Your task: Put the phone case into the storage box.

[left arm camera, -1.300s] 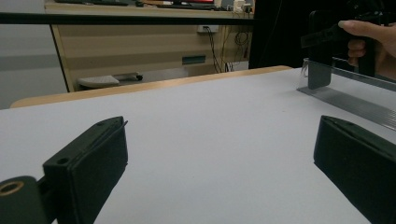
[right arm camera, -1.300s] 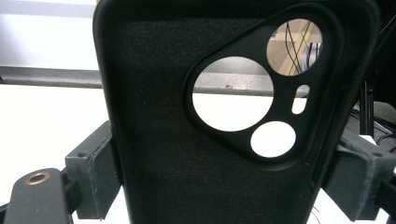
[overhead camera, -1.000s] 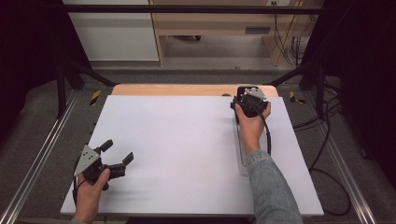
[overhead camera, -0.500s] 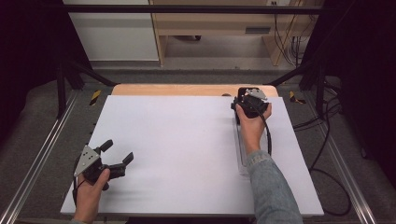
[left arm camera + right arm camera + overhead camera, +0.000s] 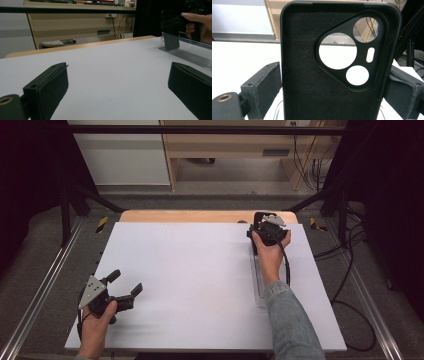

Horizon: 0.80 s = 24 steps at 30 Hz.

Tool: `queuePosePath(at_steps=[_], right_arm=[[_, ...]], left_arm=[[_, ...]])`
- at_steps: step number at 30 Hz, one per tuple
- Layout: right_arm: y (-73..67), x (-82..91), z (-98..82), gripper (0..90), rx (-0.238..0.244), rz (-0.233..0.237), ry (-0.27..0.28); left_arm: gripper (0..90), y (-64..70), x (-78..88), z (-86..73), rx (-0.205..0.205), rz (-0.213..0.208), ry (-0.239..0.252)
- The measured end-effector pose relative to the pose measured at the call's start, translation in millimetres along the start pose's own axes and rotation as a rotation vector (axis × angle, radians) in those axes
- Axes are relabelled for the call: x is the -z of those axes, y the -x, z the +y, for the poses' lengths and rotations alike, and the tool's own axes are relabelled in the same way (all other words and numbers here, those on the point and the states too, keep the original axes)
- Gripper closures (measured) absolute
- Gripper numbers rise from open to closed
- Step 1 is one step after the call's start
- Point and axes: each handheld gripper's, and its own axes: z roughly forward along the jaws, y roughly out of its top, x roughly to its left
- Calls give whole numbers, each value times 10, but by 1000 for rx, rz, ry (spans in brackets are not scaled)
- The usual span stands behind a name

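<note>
A black phone case with a camera cut-out stands upright between the jaws of my right gripper, its soft inner side toward the camera. Both jaws press on its side edges. In the high view my right gripper is at the far right of the white board, at the far end of a clear plastic rack. My left gripper rests open at the near left, nothing between its jaws. From my left gripper the case and the rack show far right.
A wooden table edge runs behind the white board. Metal rails flank the table, and cables lie on the floor to the right. A wooden desk stands beyond.
</note>
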Motion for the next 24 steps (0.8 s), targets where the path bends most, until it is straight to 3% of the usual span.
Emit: queuePosePath(at_steps=[24], right_arm=[[28,165,70,41,-18,20,23]], left_arm=[[30,0,0,1,0,2,-1]])
